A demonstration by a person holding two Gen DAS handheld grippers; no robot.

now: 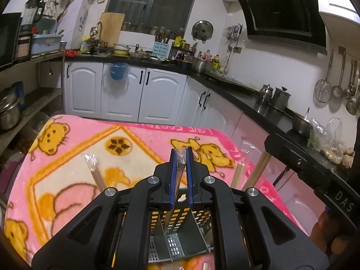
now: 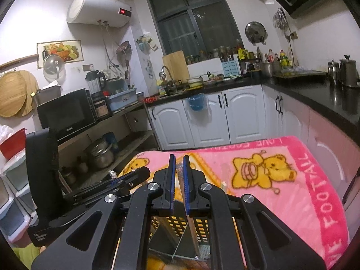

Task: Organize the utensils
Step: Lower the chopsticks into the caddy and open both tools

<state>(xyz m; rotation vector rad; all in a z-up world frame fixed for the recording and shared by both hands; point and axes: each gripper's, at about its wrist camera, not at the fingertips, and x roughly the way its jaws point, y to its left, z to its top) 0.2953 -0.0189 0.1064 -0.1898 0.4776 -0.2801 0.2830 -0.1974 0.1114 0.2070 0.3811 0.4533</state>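
My left gripper (image 1: 181, 151) is shut on a plastic-wrapped pair of chopsticks (image 1: 180, 168), held upright over a dark perforated utensil holder (image 1: 175, 245) on the pink bear blanket (image 1: 90, 148). The chopsticks reach down into the holder's middle compartment. My right gripper (image 2: 179, 160) is shut on another wrapped chopstick pair (image 2: 180, 177), also above the holder (image 2: 180, 238). More chopsticks (image 1: 249, 175) stand at the holder's right, and a wrapped pair (image 1: 95, 171) at its left. The left gripper also shows in the right wrist view (image 2: 126, 180), close to the right one.
The blanket covers a small table whose far edge (image 1: 157, 123) faces white cabinets (image 1: 126, 94). A black counter (image 1: 258, 99) with kettles runs along the right. Shelves with pots (image 2: 101, 155) and a microwave (image 2: 65, 114) stand on the left.
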